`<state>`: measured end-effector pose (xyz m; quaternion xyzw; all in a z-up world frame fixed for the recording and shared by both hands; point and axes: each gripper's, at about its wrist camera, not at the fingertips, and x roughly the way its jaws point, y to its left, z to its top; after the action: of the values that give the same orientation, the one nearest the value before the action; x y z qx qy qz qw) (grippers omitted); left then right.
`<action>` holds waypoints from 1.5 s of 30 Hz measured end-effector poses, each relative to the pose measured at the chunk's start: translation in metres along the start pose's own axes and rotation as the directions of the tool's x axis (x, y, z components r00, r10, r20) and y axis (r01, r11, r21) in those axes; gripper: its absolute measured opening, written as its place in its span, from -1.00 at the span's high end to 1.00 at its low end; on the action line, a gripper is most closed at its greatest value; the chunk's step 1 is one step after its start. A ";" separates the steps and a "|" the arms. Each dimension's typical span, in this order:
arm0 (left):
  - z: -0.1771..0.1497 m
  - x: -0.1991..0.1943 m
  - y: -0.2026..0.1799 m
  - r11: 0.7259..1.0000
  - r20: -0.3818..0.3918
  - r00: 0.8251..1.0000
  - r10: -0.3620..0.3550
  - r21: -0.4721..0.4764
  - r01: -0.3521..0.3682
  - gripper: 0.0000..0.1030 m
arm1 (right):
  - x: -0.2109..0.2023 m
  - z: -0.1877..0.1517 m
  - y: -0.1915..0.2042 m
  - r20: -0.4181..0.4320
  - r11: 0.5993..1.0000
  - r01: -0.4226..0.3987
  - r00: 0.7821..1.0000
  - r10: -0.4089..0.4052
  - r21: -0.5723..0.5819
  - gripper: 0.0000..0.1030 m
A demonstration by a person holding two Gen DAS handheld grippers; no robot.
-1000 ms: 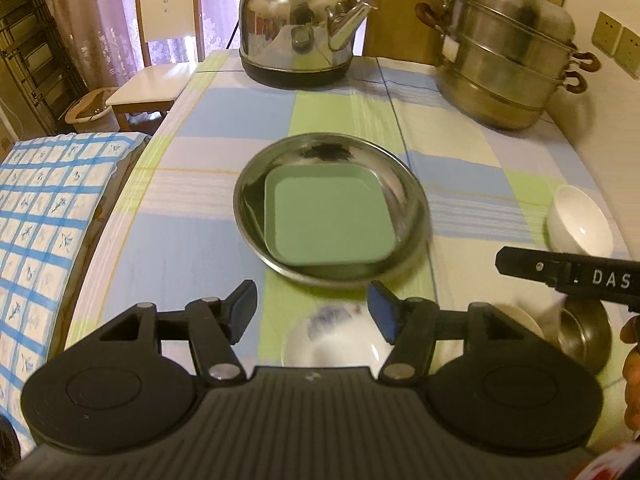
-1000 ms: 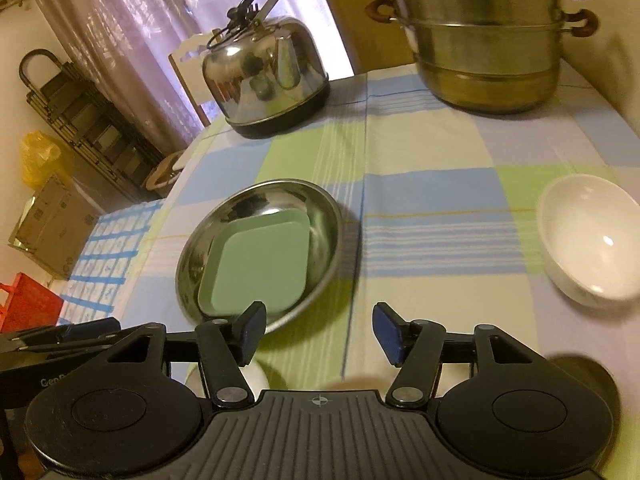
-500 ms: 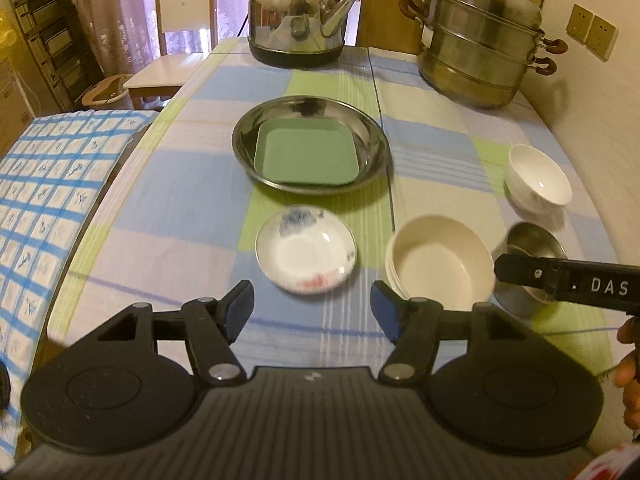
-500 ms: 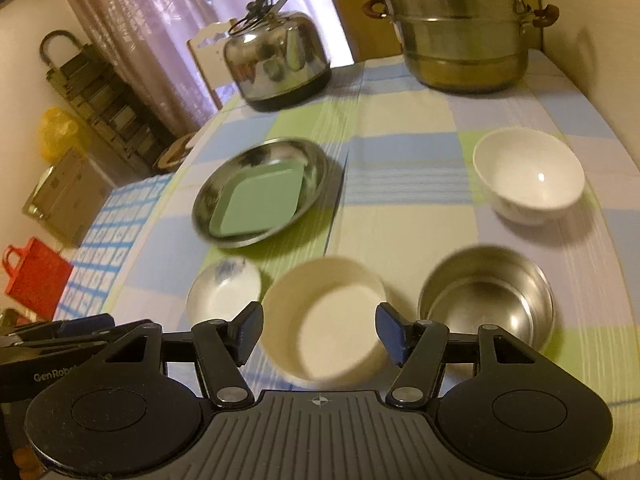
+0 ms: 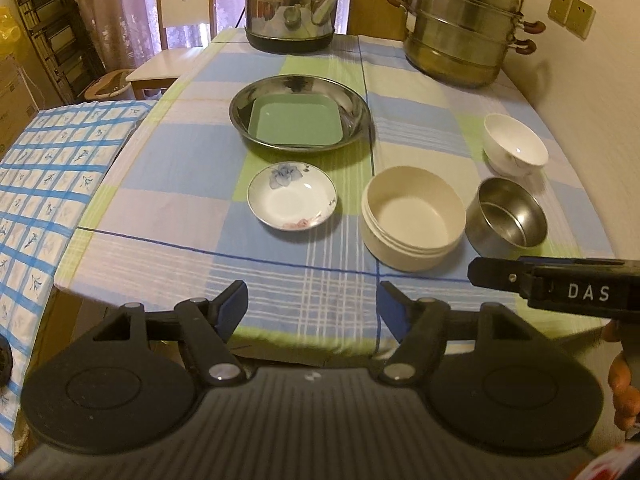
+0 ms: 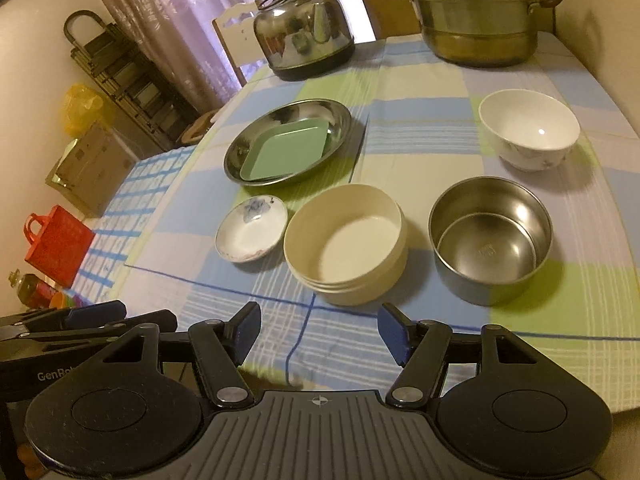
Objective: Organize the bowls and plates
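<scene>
A green square plate (image 5: pixel 297 122) (image 6: pixel 287 150) lies inside a round steel plate (image 5: pixel 240 100) (image 6: pixel 304 110). In front stand a small flowered saucer (image 5: pixel 292 200) (image 6: pixel 252 232), a cream bowl (image 5: pixel 412 216) (image 6: pixel 346 242), a steel bowl (image 5: pixel 506 218) (image 6: pixel 490 236) and a white bowl (image 5: pixel 514 150) (image 6: pixel 528 132). My left gripper (image 5: pixel 312 312) is open and empty over the table's near edge. My right gripper (image 6: pixel 318 332) is open and empty, just before the cream bowl; it also shows at the right of the left wrist view (image 5: pixel 560 284).
A steel kettle (image 5: pixel 292 12) (image 6: pixel 306 36) and a stacked steamer pot (image 5: pixel 460 28) (image 6: pixel 476 12) stand at the back of the checked tablecloth (image 5: pixel 180 152). A chair (image 5: pixel 176 40) and a blue-patterned cover (image 5: pixel 52 168) are at the left. A wall runs along the right.
Both grippers have pulled back and up from over the steel plate to the near table edge. The saucer and the near bowls have come into full view. Both stay open.
</scene>
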<state>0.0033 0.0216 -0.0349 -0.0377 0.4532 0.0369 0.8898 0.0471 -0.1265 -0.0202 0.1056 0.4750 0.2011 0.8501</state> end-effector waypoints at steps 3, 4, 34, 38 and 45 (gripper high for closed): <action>-0.002 0.000 0.000 1.000 -0.005 1.000 -0.010 0.009 0.010 -0.39 | -0.001 -0.001 0.001 0.004 1.000 0.011 1.000 -0.011 0.003 -0.26; -0.001 0.000 0.000 1.000 -0.006 1.000 -0.013 0.013 0.014 -0.40 | -0.001 -0.001 0.001 0.006 1.000 0.015 1.000 -0.015 0.004 -0.26; 0.063 0.075 0.105 0.980 -0.102 0.989 -0.104 0.158 0.119 -0.70 | 0.081 0.015 0.079 -0.095 0.982 0.102 0.992 -0.088 0.160 -0.26; 0.074 0.093 0.118 0.972 -0.122 0.984 -0.130 0.180 0.151 -0.69 | 0.095 0.020 0.086 -0.097 0.972 0.133 0.989 -0.115 0.194 -0.26; 0.091 0.123 0.133 0.953 -0.144 0.977 -0.158 0.235 0.189 -0.64 | 0.114 0.030 0.094 -0.091 0.944 0.174 0.984 -0.154 0.279 -0.26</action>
<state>0.1357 0.1669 -0.0855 0.0316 0.5035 -0.1009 0.8575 0.1036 0.0087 -0.0572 0.1807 0.5347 0.0624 0.8231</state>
